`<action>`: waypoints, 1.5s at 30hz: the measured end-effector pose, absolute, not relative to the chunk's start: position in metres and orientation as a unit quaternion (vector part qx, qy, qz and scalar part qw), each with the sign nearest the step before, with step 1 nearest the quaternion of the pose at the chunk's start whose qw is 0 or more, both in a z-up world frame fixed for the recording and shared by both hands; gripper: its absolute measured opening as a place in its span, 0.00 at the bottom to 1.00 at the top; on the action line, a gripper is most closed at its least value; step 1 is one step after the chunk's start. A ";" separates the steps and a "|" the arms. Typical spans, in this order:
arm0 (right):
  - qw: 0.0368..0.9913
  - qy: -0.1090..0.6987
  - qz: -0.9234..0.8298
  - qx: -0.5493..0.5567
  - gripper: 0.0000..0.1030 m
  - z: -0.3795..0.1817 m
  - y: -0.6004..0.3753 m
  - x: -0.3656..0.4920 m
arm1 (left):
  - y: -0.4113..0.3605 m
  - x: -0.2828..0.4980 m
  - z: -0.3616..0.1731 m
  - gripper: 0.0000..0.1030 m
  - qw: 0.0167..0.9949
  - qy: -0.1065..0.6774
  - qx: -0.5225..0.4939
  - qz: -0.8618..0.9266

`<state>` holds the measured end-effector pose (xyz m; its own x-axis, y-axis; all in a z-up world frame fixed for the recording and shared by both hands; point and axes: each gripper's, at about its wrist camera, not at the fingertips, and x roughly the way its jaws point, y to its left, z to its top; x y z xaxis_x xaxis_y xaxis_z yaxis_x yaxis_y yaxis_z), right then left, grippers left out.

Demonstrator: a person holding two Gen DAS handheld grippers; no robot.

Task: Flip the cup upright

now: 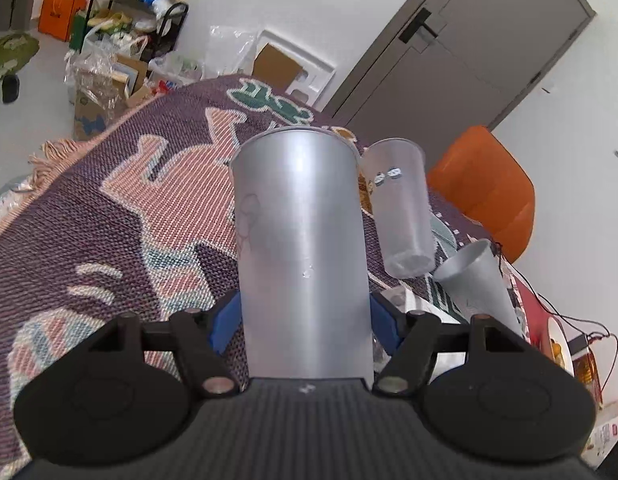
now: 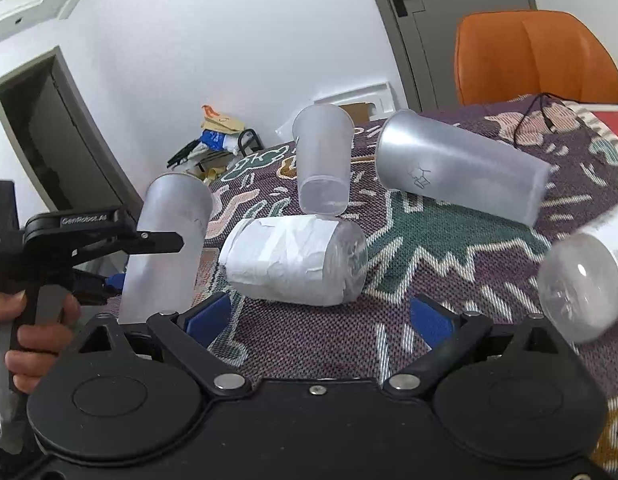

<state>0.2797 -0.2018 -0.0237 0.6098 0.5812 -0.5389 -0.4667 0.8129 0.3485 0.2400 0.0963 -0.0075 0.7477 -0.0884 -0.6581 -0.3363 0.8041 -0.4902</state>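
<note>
Left gripper fingers pinching a frosted cup low on its wall, blue pads on both sides. Cup stands roughly vertical in the grasp, rim up, at the near left of the woven blanket that covers the worktop. From the right wrist view the same cup sits at far left, with the person's hand on the left gripper's handle.

Right gripper fingers spread wide, nothing between them, hovering over the blanket near the middle.

Other items, right wrist view:
- paper-wrapped bottle lying on its side, just beyond the right gripper
- second frosted cup further back, upright, wide rim at the top
- third frosted cup on its side, right of centre, small line drawing on its wall
- clear bottle at near right edge, blurred, partly cut off

Orange chair behind the worktop's far right edge; grey door beyond it. Black cable trails over the blanket's far right.
</note>
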 end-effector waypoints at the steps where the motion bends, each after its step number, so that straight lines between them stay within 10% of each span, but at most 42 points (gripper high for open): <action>1: 0.893 0.330 0.292 0.094 1.00 -0.024 -0.205 0.277 | 0.094 0.236 -0.005 0.66 0.886 0.346 -0.302 0.068; 45: 0.887 0.327 0.265 0.188 1.00 -0.053 -0.274 0.192 | -0.008 0.154 -0.038 0.68 0.865 0.429 -0.257 -0.044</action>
<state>0.1916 -0.2741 -0.0532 0.6457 0.5939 -0.4799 -0.3476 0.7882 0.5078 0.1536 -0.0084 -0.0376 0.6287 -0.2955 -0.7193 -0.1446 0.8644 -0.4815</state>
